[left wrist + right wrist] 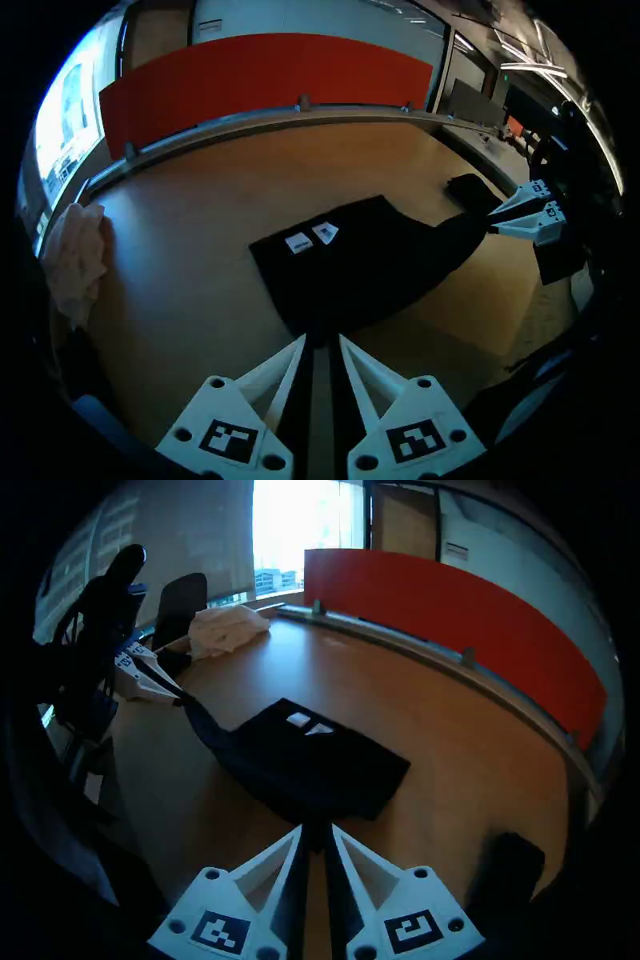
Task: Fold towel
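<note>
One towel (360,272) — left claw (322,341), right claw (318,829)

— Where is the open room?
— Bare tabletop (200,240) lies all round the towel (360,272). There is a wide strip on its far side up to the rail (264,122), and another on its left.
— What stands in the way?
— The rail and the red divider (264,80) close off the far edge. A pale cloth heap (74,252) sits at the far left, well apart from the towel. A small dark object (472,192) lies on the right, near the towel's raised end.
— And off the tabletop?
— In the right gripper view, a chair (180,600) stands just beyond the heap.
</note>
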The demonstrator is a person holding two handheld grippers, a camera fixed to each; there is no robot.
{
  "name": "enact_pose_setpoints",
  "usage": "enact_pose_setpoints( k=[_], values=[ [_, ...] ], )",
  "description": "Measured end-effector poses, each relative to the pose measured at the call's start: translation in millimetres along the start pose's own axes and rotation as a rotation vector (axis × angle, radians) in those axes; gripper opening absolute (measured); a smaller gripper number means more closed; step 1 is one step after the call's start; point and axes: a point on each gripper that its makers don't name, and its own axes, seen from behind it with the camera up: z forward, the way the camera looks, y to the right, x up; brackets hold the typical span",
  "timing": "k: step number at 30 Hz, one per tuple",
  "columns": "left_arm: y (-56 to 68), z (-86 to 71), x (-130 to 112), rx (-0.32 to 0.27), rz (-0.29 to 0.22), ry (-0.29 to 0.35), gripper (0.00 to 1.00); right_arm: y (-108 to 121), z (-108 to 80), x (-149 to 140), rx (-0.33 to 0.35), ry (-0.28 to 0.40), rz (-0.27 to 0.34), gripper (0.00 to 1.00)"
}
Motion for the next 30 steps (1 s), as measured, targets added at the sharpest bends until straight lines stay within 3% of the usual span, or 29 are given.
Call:
enact_pose_setpoints(
  k=[11,20,30],
  values=[
    [4.1,-14.0,8.5,-0.008,-0.013,0.02,0.13,-14.2,-16.4,0.0,0.029,-0.009,0.007,0.11],
    [1.3,-16.8,11.9,-0.008,-0.011,0.03,0.13,-25.7,-19.5,-1.6,0.051,-0.015,0.008,0.11],
    [-2.4,-17.6,16.3,-0.004,-0.02,0.041,0.13,-21.4,-17.1,1.6,0.052,-0.021,0.001,0.11]
  ],
)
